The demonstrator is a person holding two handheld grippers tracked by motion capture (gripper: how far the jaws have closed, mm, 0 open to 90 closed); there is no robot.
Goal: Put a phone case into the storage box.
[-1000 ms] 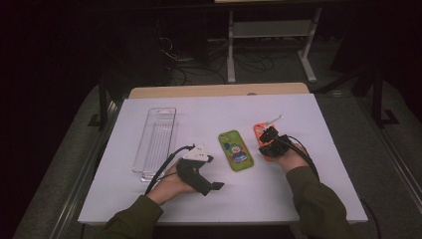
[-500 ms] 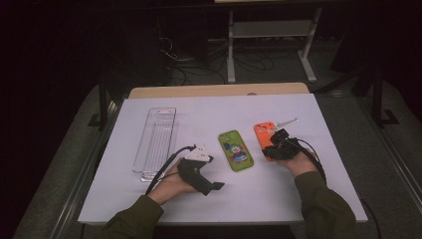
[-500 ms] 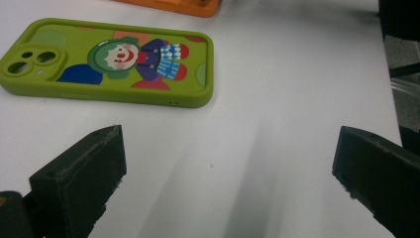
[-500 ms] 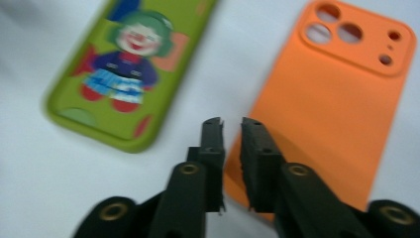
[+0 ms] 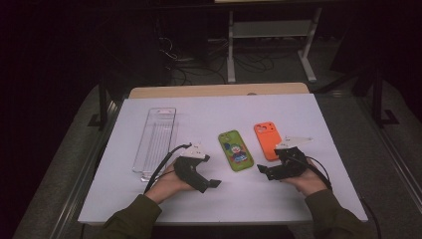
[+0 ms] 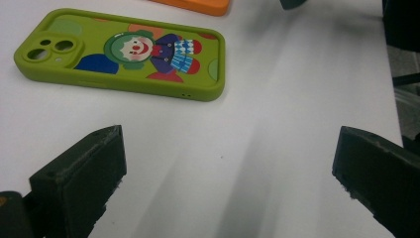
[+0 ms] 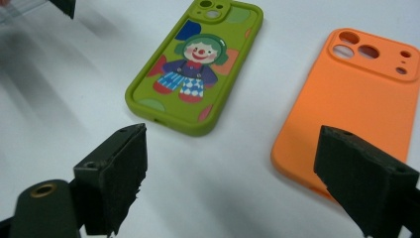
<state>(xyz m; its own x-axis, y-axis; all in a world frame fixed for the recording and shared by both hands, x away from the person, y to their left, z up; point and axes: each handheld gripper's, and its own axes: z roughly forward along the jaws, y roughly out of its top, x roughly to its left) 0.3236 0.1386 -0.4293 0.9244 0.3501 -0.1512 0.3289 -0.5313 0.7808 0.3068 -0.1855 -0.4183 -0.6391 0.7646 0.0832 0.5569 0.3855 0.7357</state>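
An orange phone case [image 5: 267, 140] lies flat on the white table [image 5: 308, 114], back up, right of a green phone case [image 5: 236, 150] printed with a clown. My right gripper [image 5: 261, 171] sits just near of the orange case, pointing left. Its jaws have just been opening and stand open with nothing between them. In the right gripper view, the orange case [image 7: 356, 99] and green case [image 7: 198, 64] lie beyond my right gripper [image 7: 233, 163]. My left gripper [image 5: 214, 183] rests open left of the green case [image 6: 124, 52], with bare table between its jaws [image 6: 228, 163].
A clear plastic tray [image 5: 155, 142] lies lengthwise on the left part of the table. A wooden board edge [image 5: 219, 90] runs along the far side. Dark floor with cables and a metal stand [image 5: 271, 30] lies beyond.
My right gripper let go of the orange case and drew back toward the near edge with its jaws opened wide. The case now lies flat. The left hand stayed put.
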